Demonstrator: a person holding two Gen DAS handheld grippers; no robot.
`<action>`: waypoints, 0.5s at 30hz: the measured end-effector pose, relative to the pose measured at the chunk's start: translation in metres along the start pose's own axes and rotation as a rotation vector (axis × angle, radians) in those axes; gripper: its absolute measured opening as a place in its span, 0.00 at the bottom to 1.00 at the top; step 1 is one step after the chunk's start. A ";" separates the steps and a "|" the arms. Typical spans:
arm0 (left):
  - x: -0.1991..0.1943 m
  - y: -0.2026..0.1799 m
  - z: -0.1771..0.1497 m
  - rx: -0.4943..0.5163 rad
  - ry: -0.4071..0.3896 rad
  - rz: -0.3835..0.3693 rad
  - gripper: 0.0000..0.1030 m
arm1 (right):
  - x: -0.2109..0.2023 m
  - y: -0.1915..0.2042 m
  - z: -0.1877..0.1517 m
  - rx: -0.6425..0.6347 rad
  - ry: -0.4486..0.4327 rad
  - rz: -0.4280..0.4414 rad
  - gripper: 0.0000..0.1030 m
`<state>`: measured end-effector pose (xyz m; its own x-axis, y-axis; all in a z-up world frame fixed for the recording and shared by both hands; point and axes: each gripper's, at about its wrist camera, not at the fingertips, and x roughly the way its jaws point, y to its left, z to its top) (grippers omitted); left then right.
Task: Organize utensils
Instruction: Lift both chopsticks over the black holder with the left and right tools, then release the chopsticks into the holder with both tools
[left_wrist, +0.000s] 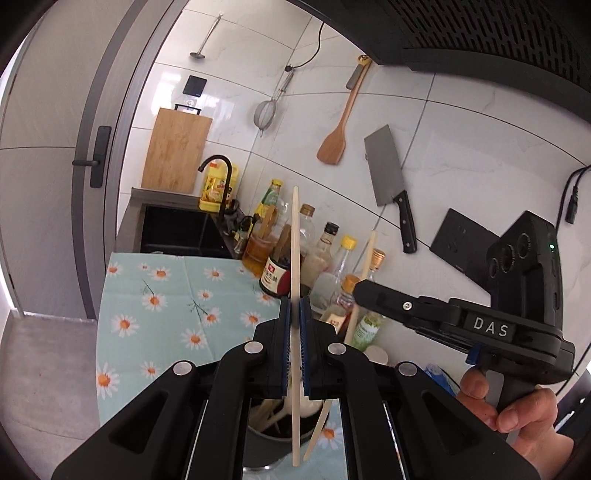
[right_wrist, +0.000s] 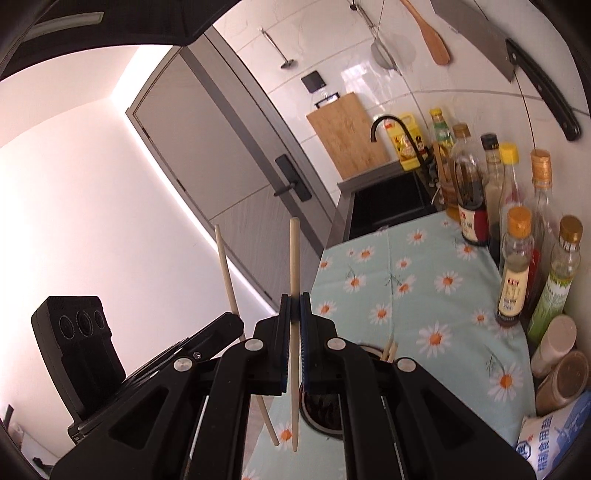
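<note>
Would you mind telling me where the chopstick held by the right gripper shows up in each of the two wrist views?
Left wrist view: the right gripper's chopstick slants up at right of centre, before the bottles, rising from the right gripper.
Right wrist view: the same chopstick stands nearly upright at centre, clamped between the jaws.
Shared landmark: the wooden cutting board leaning behind the sink.

Pale matt wooden chopstick between ribbed blue pads. Below, dark matt holder. Beyond, daisy-print cloth, glossy wall tiles.
</note>
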<state>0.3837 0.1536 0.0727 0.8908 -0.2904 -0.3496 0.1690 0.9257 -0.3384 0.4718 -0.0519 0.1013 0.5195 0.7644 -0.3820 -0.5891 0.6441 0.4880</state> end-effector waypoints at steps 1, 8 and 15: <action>0.002 0.000 0.003 0.009 -0.012 0.007 0.04 | 0.000 0.002 0.002 -0.013 -0.014 -0.009 0.06; 0.015 0.005 0.010 0.024 -0.072 0.007 0.04 | 0.011 -0.006 0.007 -0.033 -0.055 -0.049 0.06; 0.039 0.012 0.002 0.019 -0.061 0.008 0.04 | 0.031 -0.025 0.001 -0.005 -0.040 -0.077 0.06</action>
<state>0.4209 0.1541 0.0564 0.9160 -0.2679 -0.2987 0.1689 0.9327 -0.3187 0.5028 -0.0442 0.0780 0.5874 0.7109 -0.3869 -0.5493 0.7012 0.4545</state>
